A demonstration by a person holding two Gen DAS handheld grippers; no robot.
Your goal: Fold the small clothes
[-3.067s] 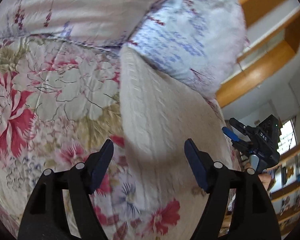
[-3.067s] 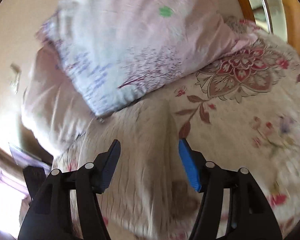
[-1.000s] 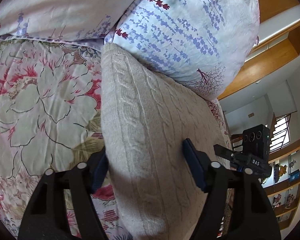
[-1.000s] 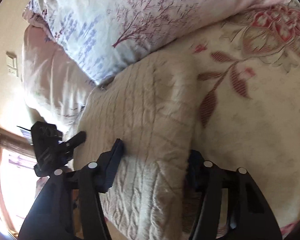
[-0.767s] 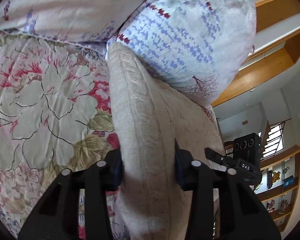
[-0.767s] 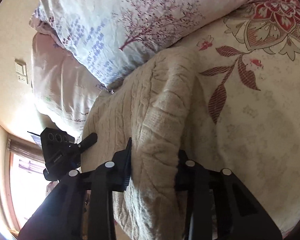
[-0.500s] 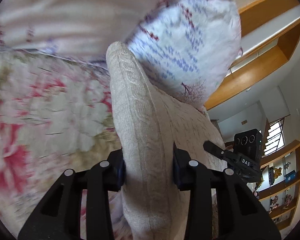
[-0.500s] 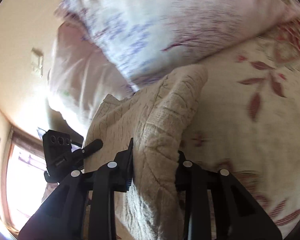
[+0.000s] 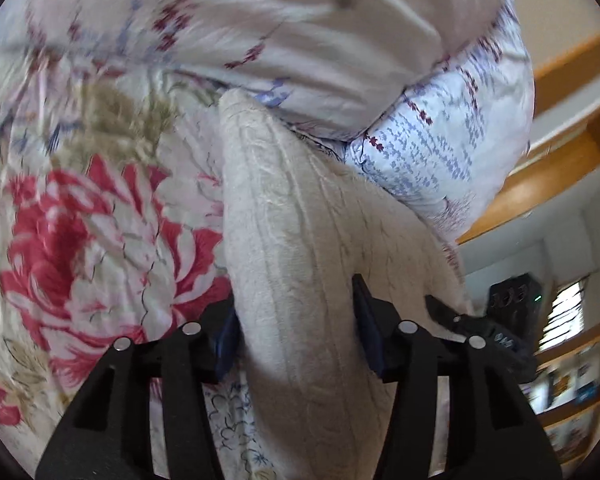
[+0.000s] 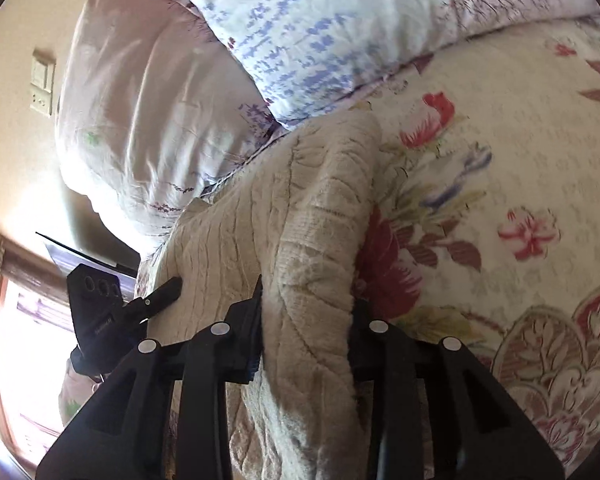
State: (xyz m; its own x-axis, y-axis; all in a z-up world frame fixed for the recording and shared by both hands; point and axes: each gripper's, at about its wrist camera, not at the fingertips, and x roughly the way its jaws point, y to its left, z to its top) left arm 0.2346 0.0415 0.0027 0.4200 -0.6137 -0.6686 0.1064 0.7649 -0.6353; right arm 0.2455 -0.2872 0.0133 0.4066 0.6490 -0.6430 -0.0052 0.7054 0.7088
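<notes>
Left gripper [image 9: 294, 320]: clenched on the near left edge of the knit [image 9: 300, 240], fabric bunched thick between both fingers. Right gripper [image 10: 306, 320]: clenched likewise on the near right edge of the knit [image 10: 300, 220], cloth filling the gap between the fingers.

Knit: cream cable-knit garment, lying on the floral bedspread [image 9: 92, 220], its near edge pinched up at both sides into ridges. Far end touches the pillows. From the left wrist view, far tip of the ridge sits just under the pale pillow [image 9: 280, 32]; blue-print pillow [image 9: 452, 136] lies to the right of it. From the right wrist view, blue-print pillow [image 10: 340, 28] is far, pale pillow [image 10: 148, 112] far left.

Each gripper shows in the other's view: right one [image 9: 496, 320] at right, left one [image 10: 112, 308] at left. Bedspread [image 10: 500, 208] extends right.
</notes>
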